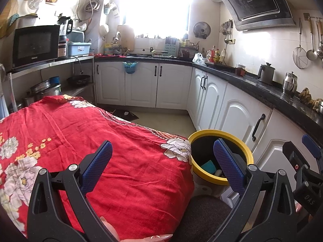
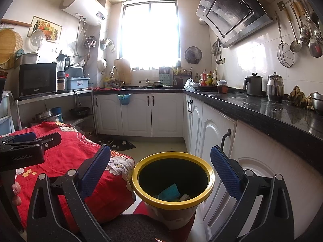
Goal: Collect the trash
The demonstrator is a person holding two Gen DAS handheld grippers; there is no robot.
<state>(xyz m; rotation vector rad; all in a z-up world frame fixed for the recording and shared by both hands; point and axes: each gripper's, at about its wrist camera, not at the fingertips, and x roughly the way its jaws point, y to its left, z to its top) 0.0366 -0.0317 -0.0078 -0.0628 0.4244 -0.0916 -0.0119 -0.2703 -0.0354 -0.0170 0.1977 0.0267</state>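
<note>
Left gripper (image 1: 162, 161): jaws spread wide with nothing between the blue pads (image 1: 97, 165); it hangs over the near end of the cloth, most likely free to search for another piece.

Right gripper (image 2: 160, 170): jaws likewise wide apart and empty, held above and just behind the bin so its mouth sits framed between the pads (image 2: 94, 171); this reads as a drop position, with nothing left to let go.

Bin (image 2: 141, 166): yellow-rimmed, dark inside, upright on the floor straight ahead of and below the right gripper, and ahead and to the right of the left one. It stands tight between the table corner and the cabinets, probably so that either hand reaches it from the table without a stretch.

Trash (image 2: 169, 191): a teal piece and some pale scraps lie at the bottom of the bin, below the right gripper; what the scraps are is too small to tell.

Cloth (image 1: 90, 131): red with white flowers, draped over the table directly under and ahead of the left gripper, to the left of the right one. No loose trash shows on the part in view, so the task looks close to done, or the next piece lies out of frame.

Cabinets (image 2: 214, 137): white doors with dark handles, just right of the bin and of the right gripper, under a black counter (image 2: 262, 109).

Risk: the bin is narrow at the base, so a bump from either gripper might tip it.
</note>
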